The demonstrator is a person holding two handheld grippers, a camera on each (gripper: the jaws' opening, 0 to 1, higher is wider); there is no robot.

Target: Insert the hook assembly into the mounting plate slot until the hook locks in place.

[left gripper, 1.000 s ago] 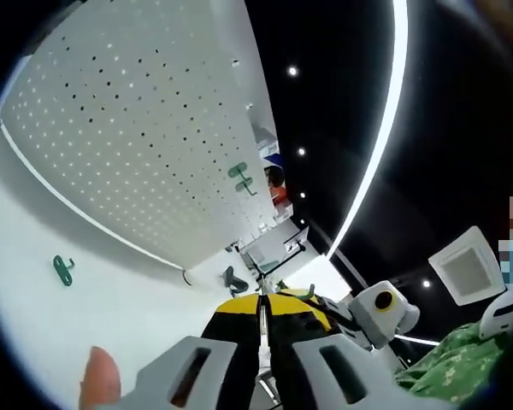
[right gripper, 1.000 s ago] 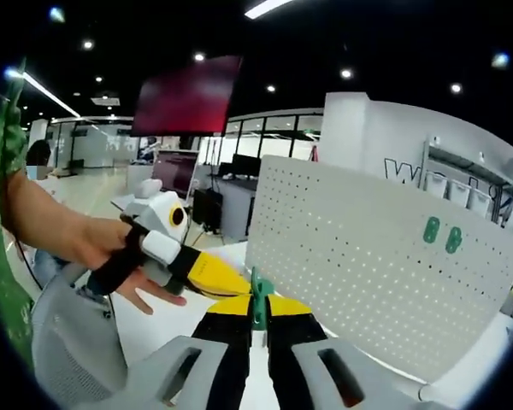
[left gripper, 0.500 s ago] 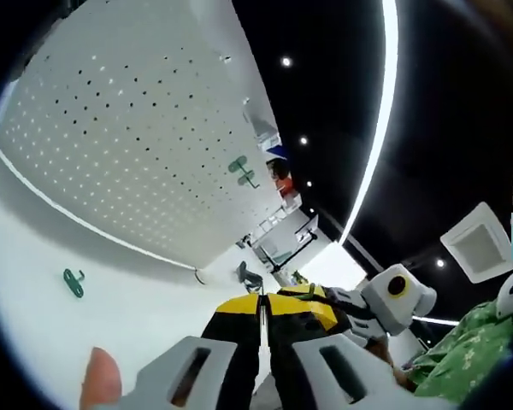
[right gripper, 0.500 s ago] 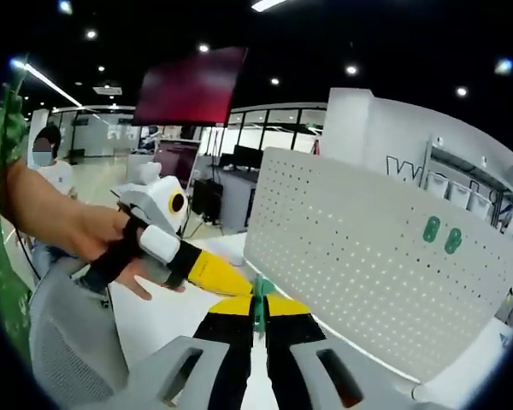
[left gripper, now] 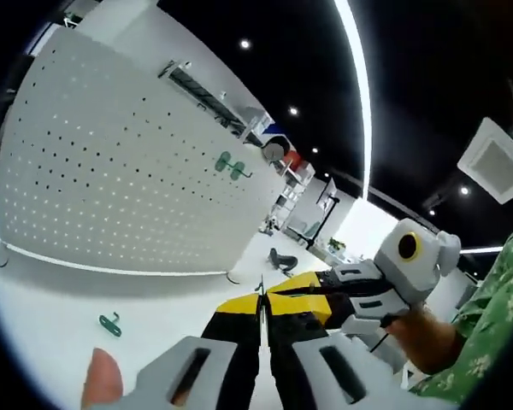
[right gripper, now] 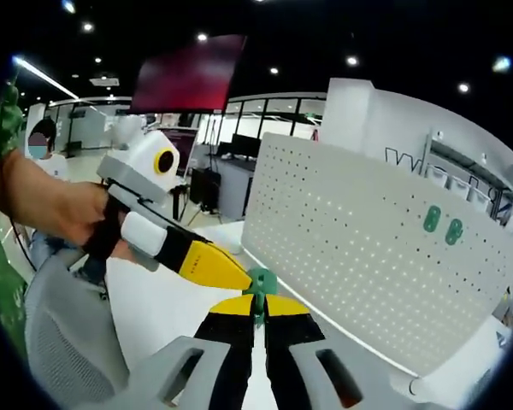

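- Counting the green hooks: 2 hang side by side (right gripper: 442,224) high on the white pegboard (right gripper: 350,256), 1 loose hook (left gripper: 110,324) lies on the white table (left gripper: 43,316) near the board's foot, and 1 hook (right gripper: 258,286) sits in your right gripper (right gripper: 256,309).
- Your right gripper's jaws are pressed together on that hook, just in front of the pegboard.
- Your left gripper (left gripper: 262,306) has its jaws closed together, with nothing visible between them.
- Your left gripper's yellow tip reaches in beside the held hook.
- A grey chair (right gripper: 64,342) stands at lower left.
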